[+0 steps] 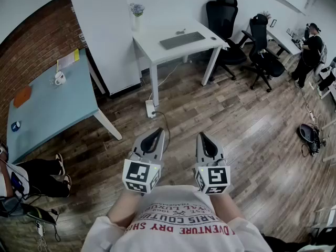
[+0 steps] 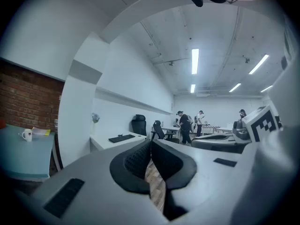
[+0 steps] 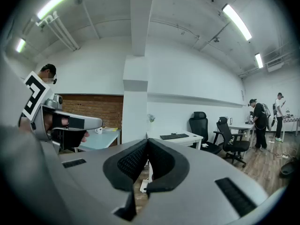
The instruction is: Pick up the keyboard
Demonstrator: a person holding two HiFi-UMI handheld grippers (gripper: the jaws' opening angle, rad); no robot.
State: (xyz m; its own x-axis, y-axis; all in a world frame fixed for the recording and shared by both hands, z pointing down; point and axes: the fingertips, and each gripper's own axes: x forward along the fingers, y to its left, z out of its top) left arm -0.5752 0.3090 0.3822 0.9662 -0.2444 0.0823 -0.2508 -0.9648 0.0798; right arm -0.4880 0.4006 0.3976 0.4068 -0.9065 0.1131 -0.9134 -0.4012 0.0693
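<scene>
A dark keyboard (image 1: 182, 40) lies on a white desk (image 1: 152, 46) across the room, also seen as the keyboard (image 2: 121, 138) in the left gripper view and the keyboard (image 3: 174, 136) in the right gripper view. My left gripper (image 1: 157, 134) and right gripper (image 1: 203, 136) are held side by side over the wood floor, close to my body, far short of the desk. Both are shut with nothing between their pads. The left gripper (image 2: 151, 146) and the right gripper (image 3: 147, 146) both point towards the desk.
A light blue table (image 1: 47, 101) with a white mug (image 1: 60, 78) stands at the left by a brick wall. A white pillar (image 1: 105, 35) rises beside the desk. Black office chairs (image 1: 226, 33) sit right of the desk. A power strip (image 1: 149, 108) and cable lie on the floor. A person (image 1: 310, 54) stands at far right.
</scene>
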